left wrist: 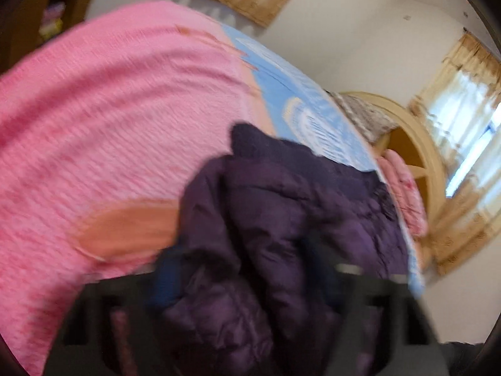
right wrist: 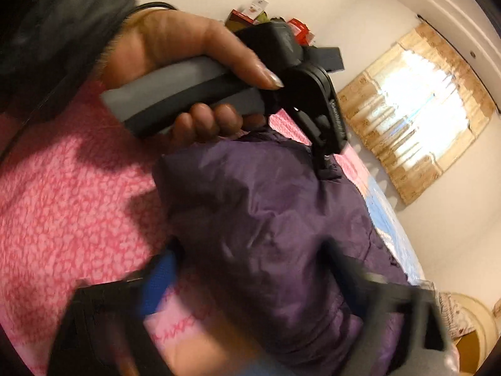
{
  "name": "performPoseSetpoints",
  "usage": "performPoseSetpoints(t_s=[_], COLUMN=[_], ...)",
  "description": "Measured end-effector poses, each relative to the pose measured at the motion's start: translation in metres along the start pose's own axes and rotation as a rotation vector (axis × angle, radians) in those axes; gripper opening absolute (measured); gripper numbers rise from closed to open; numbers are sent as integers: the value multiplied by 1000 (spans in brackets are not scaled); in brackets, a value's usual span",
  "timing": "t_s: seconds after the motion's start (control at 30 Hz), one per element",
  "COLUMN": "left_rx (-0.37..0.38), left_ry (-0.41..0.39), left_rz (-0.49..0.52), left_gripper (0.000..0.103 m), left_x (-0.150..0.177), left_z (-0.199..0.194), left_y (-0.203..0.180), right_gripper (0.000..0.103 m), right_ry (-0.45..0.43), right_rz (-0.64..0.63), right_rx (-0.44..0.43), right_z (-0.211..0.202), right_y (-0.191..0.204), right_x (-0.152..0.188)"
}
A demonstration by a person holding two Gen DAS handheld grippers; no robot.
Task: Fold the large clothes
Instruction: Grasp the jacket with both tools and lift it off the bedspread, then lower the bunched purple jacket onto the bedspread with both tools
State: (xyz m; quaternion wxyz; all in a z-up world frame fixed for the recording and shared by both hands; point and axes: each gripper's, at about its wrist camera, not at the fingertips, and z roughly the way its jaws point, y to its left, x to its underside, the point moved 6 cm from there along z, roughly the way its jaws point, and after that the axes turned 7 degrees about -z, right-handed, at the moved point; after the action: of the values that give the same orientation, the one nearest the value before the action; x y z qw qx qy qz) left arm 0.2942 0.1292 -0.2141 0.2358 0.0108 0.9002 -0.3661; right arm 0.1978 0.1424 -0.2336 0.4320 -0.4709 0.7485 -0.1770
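While the purple puffer jacket (right wrist: pixel 269 225) lies bunched on the pink blanket (right wrist: pixel 69 188), I see my left gripper (right wrist: pixel 325 169), at twelve o'clock in the right wrist view, nosing into its far edge, its grip unreadable. My right gripper (right wrist: pixel 250 275) straddles the jacket's near bulk, blurred; I cannot tell whether it clamps.
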Motion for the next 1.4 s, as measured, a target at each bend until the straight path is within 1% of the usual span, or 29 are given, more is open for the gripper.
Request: performPoseSetpoints(t_s=[0.03,0.07,0.1,0.13,0.17,0.23,0.3,0.37,0.47,0.5,0.53,0.6,0.63,0.73,0.83,0.87,0.93,0.97,1.0,1.03,1.1,1.13,1.17,1.23,1.3,1.33,1.4], left_rx=[21,25,12,12,25,50,52,51,43,45,45,44,38,58,83,90,99,107,108,110,133,133,126,129,109,109,86], left_ry=[0,-5,-15,-23,-37,-69,-90,-106,-131,-141,-147,-158,-164,-175,-173,-165,-141,-121,-101,-88,-48,-29,-20,27,60,96,136], left_rz=[-1,12,20,16,8,-1,1,-14,-38,-44,-53,-52,-39,6,80,109,141,159,188,202,221,241,245,243,258,253,255], left_gripper=[37,30,27,23,21,18,17,17,16,16,16,16,16,16,17,17,18,18,19,20,20,20,19,18,18,18,18], left_x=[2,2,3,3,2,4,7,10,13,15,15,8,4,-14,-32,-39,-47,-49,-52,-54,-56,-58,-55,-53,-45,-37,-25], left_z=[-1,-4,-8,-13,-21,-41,-58,-78,-111,-125,-132,-132,-136,-124,-106,-94,-74,-62,-49,-41,-14,9,17,58,88,111,142], left_y=[-2,-5,-7,-10,-13,-22,-28,-32,-32,-34,-37,-47,-60,-99,-153,-172,-200,-216,-233,-242,-265,-279,-283,-293,-293,-291,-287], right_gripper=[50,44,37,33,32,29,28,28,26,26,25,24,24,23,23,22,22,22,22,22,22,22,22,22,22,22,22], right_ry=[-5,-9,-14,-19,-26,-48,-86,-134,-228,-264,-282,-326,-340,-393,-427,-434,-446,-448,-448,-447,-436,-423,-410,-376,-347,-337,-307], right_rz=[4,12,23,35,48,72,78,99,141,166,185,247,274,378,496,531,616,649,697,728,801,834,866,942,1003,1023,1053], right_rx=[-9,-18,-27,-41,-61,-101,-127,-171,-241,-267,-280,-308,-317,-328,-320,-312,-307,-299,-294,-294,-287,-287,-292,-305,-328,-337,-358], right_z=[-1,-3,-5,-9,-11,-21,-31,-43,-66,-75,-79,-89,-91,-109,-120,-125,-129,-136,-137,-129,-130,-127,-122,-112,-103,-100,-96], right_y=[-2,-6,-11,-14,-16,-19,-13,-10,-16,-23,-28,-48,-59,-95,-138,-149,-175,-181,-195,-209,-221,-226,-229,-232,-231,-230,-229], right_x=[-1,-2,-3,-1,-3,-6,-14,-22,-31,-33,-33,-27,-22,-1,28,40,70,83,104,113,143,160,168,201,231,240,261])
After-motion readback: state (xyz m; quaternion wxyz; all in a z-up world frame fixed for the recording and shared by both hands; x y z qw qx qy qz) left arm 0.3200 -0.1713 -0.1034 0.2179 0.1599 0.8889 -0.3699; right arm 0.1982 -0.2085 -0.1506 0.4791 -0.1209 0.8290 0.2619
